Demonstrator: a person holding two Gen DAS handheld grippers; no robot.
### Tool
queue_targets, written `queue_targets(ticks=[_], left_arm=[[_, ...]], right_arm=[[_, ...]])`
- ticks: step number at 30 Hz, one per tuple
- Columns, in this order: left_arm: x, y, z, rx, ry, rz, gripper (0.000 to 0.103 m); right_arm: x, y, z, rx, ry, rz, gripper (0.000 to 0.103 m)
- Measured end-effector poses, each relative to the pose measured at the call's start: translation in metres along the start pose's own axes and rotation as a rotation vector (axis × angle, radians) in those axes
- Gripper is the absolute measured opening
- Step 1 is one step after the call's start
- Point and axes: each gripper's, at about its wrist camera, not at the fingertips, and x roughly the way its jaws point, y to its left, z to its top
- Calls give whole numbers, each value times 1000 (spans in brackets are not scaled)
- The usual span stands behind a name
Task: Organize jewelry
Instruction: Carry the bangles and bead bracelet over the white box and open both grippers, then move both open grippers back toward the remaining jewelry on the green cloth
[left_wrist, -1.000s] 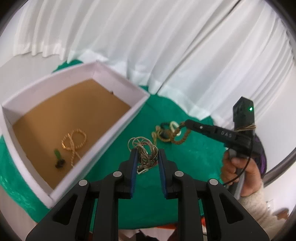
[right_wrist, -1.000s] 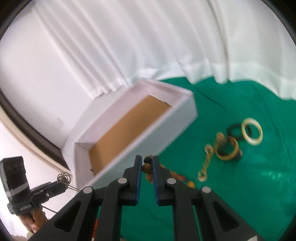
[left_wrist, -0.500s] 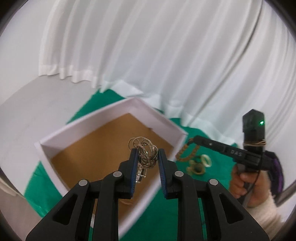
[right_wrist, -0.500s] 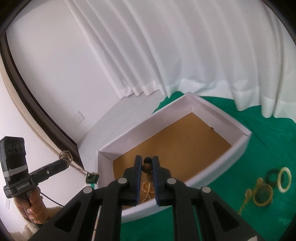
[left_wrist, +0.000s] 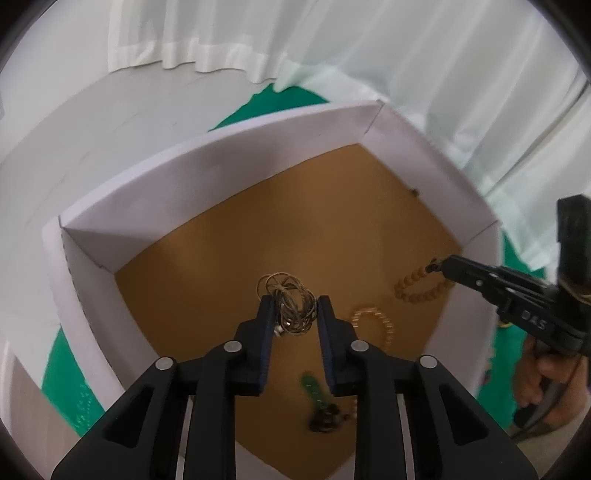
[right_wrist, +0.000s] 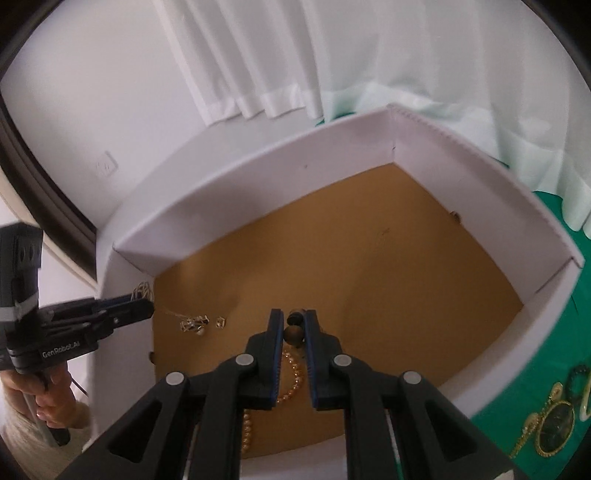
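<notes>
A white box (left_wrist: 229, 173) with a brown floor sits on the green cloth (left_wrist: 66, 384). My left gripper (left_wrist: 293, 314) is shut on a tangled thin chain necklace (left_wrist: 291, 299) and holds it above the box floor. My right gripper (right_wrist: 294, 328) is shut on a brown bead bracelet (right_wrist: 294, 332), which hangs as a beaded loop (left_wrist: 419, 286) over the box in the left wrist view. A gold bead chain (left_wrist: 376, 325) and a green pendant (left_wrist: 314, 395) lie on the box floor. In the right wrist view the left gripper (right_wrist: 144, 301) shows at left with the chain's end (right_wrist: 194, 324) dangling.
White curtains (right_wrist: 332, 55) hang behind the box (right_wrist: 258, 173). More jewelry lies on the green cloth at lower right: a gold bangle (right_wrist: 556, 428), a gold chain (right_wrist: 524, 435) and a white ring (right_wrist: 585, 402). The cloth's edge is at left.
Both grippers have moved over the box with their jewelry and lowered toward its floor. The box now fills both views.
</notes>
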Motion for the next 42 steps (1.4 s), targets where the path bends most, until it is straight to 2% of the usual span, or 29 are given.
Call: queue_targets(ticks=[1, 3, 4, 5, 9, 11, 14, 19, 23, 26, 30, 34, 42], left_arm=[[0, 0, -2, 1, -6, 23, 29], [-5, -1, -5, 8, -30, 61, 51], [-9, -2, -5, 7, -45, 76, 68], [-16, -3, -8, 5, -75, 96, 76], [-46, -19, -25, 31, -179, 148, 89], [-64, -35, -39, 54, -233, 142, 97], [-87, -61, -60, 101, -295, 108, 100], [-107, -109, -94, 183, -310, 13, 101], [-105, -145, -124, 223, -282, -56, 101], [-86, -165, -154, 240, -230, -88, 101], [-48, -189, -187, 288, -127, -85, 101], [-18, -200, -207, 273, -58, -95, 101], [10, -209, -224, 309, -28, -34, 101]], right_arm=[[4, 2, -1, -2, 2, 5, 14], [4, 5, -4, -3, 0, 13, 32], [1, 8, -6, -6, -9, 16, 54], [-4, 10, -9, -9, -21, 9, 67], [-34, 18, -25, -66, -90, -79, 73], [-53, 21, -38, -103, -132, -144, 81], [-85, 22, -61, -145, -190, -225, 81], [-132, 6, -108, -148, -240, -339, 82], [-165, -13, -156, -115, -263, -440, 82], [-180, -28, -197, -70, -264, -516, 82], [-185, -52, -252, 35, -223, -559, 82], [-180, -73, -293, 97, -149, -588, 82], [-181, -93, -325, 174, -145, -648, 82]])
